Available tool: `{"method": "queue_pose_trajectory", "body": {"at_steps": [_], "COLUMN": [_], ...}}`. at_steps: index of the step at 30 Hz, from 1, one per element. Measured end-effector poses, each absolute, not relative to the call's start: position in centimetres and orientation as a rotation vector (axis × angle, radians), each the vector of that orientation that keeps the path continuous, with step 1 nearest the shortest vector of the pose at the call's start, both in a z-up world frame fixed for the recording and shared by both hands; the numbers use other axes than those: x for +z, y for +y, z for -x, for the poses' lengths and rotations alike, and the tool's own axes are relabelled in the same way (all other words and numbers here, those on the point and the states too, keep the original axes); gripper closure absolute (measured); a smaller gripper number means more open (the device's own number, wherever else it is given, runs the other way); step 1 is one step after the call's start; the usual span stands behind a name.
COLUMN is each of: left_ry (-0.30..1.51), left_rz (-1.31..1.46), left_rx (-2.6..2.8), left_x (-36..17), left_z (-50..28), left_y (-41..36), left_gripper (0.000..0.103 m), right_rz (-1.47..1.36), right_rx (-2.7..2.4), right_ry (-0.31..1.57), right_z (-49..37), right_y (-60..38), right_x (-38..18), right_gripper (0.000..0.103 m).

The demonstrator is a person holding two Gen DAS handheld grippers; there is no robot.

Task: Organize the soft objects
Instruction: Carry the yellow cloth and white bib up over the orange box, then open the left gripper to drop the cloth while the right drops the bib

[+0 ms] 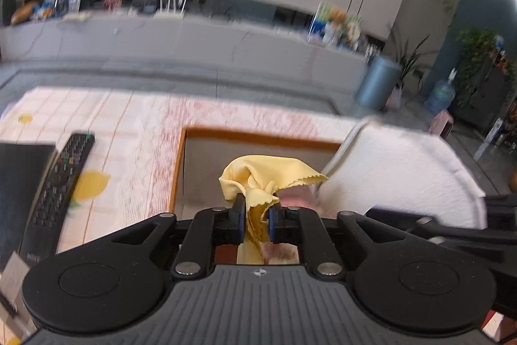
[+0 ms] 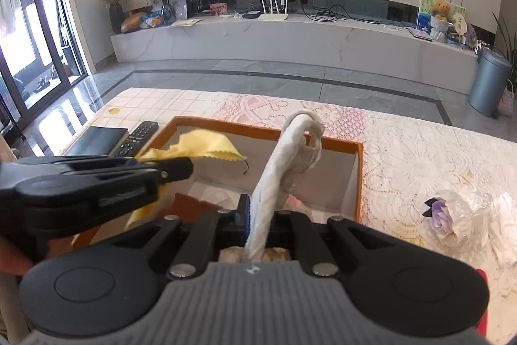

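Observation:
My left gripper [image 1: 256,217] is shut on a yellow cloth [image 1: 258,175] and holds it over the orange-rimmed cardboard box [image 1: 258,136]. It also shows in the right wrist view [image 2: 184,167], with the yellow cloth [image 2: 206,144] over the box's left side. My right gripper [image 2: 260,215] is shut on a twisted white cloth [image 2: 284,160] that arches up over the box [image 2: 358,180]. In the left wrist view the white cloth [image 1: 397,177] fills the right side. Pink and white soft items lie inside the box [image 2: 213,194].
A remote control [image 1: 61,183] and a black flat case [image 1: 19,180] lie on the table left of the box. A plastic-wrapped purple flower [image 2: 452,215] lies on the lace tablecloth [image 2: 420,151] to the right. A TV console stands beyond the floor.

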State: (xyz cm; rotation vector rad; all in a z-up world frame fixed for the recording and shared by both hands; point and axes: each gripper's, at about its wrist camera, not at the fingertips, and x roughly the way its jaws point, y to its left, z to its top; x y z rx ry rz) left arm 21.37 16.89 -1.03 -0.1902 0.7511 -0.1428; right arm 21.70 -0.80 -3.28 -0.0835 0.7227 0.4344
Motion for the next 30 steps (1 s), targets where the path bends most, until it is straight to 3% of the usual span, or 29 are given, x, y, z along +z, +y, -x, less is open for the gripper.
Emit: {"method": "queue_pose_trajectory", "body": {"at_steps": [1, 2, 5, 11, 18, 24, 30], "left_ry": [0.789, 0.814, 0.786, 0.710, 0.656, 0.649, 0.630], "left_rz": [0.188, 0.199, 0.267, 0.475, 0.519, 0.543, 0.384], "left_rx": [-0.128, -0.118, -0.204, -0.236, -0.116, 0.062, 0.124], "left_x": [-1.1, -1.2, -0.6, 1.7, 3.2, 2.3, 2.4], "left_z": [-21.4, -21.2, -20.1, -18.5, -18.4, -18.8, -18.9], "left_y": [16.8, 16.9, 17.7, 21.2, 24.8, 25.7, 24.7], "left_gripper": [0.071, 0.045, 0.008, 0.008, 0.008, 0.009, 0.009], "right_rz": [0.091, 0.098, 0.107, 0.105, -0.035, -0.161, -0.056], "right_rx": [0.434, 0.433, 0.424, 0.406, 0.560, 0.608, 0.519], "right_ry": [0.718, 0.715, 0.697, 0.644, 0.641, 0.820, 0.884], "right_z": [-21.5, -21.4, -20.8, -19.6, -19.3, -21.2, -22.1], "right_y": [-1.1, -1.1, -1.6, -2.2, -1.5, 1.4, 2.6], "right_x": [-3.0, -2.9, -2.2, -0.4, 1.1, -2.7, -6.0], "right_gripper": [0.100, 0.100, 0.100, 0.100, 0.100, 0.100, 0.100]}}
